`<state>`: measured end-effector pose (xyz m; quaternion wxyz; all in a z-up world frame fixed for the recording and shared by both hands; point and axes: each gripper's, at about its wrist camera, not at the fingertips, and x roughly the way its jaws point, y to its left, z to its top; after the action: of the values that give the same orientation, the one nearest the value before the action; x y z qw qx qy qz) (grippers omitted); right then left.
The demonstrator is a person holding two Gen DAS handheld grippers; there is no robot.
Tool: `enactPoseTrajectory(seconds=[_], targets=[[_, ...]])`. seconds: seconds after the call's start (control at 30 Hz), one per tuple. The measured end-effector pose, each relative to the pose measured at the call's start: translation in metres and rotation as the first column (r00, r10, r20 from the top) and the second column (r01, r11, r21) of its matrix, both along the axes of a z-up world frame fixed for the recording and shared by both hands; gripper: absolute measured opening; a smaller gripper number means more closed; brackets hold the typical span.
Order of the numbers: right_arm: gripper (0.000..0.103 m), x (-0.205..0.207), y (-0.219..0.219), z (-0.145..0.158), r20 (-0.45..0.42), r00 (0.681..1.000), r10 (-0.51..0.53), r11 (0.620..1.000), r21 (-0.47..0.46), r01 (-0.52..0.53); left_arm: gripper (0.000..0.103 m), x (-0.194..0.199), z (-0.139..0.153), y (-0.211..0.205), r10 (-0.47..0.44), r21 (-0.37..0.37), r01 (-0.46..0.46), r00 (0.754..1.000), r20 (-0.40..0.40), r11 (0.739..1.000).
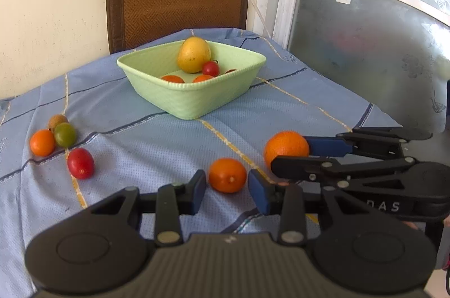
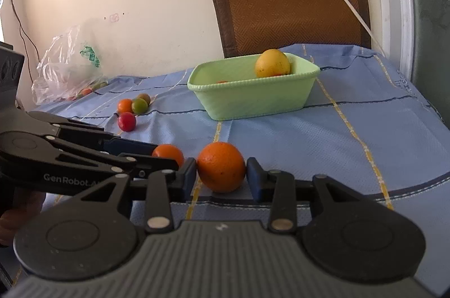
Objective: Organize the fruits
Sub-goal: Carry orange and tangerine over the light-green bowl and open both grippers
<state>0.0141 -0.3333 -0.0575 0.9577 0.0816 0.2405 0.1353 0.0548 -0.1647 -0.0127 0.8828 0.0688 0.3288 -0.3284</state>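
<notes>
Tablecloth (image 1: 157,146), blue and striped, against cream wall (image 1: 50,2)

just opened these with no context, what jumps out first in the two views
Two orange fruits sit near the front of the blue checked tablecloth, each between open jaws: the small smooth orange fruit in the left gripper, the larger dimpled orange in the right gripper. Behind them a pale green plastic basket holds a big yellow mango and small tomatoes.
</notes>
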Motion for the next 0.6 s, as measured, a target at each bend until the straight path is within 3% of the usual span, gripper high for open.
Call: enactPoseTrajectory(seconds=[0.13, 0.27, 0.47, 0.6], targets=[[0.041, 0.007, -0.006, -0.002, -0.036, 0.999, 0.027, 0.999, 0.043, -0.025, 0.032, 0.001, -0.004, -0.001, -0.006, 0.004, 0.006, 1.0, 0.009, 1.0], [0.04, 0.003, -0.011, 0.006, 0.037, 0.999, -0.017, 0.998, 0.059, 0.015, 0.03, 0.01, 0.006, 0.005, 0.01, -0.051, -0.01, 1.0, -0.002, 0.999], [0.04, 0.037, -0.028, 0.036, 0.154, 0.984, -0.091, 0.993, 0.093, 0.077, 0.03, 0.052, 0.045, 0.003, 0.054, -0.135, -0.049, 0.998, 0.036, 0.99], [0.04, 0.077, -0.031, 0.039, 0.149, 0.983, -0.109, 0.991, 0.089, 0.096, 0.031, 0.087, 0.053, -0.013, 0.082, -0.137, -0.073, 0.995, 0.063, 0.988]])
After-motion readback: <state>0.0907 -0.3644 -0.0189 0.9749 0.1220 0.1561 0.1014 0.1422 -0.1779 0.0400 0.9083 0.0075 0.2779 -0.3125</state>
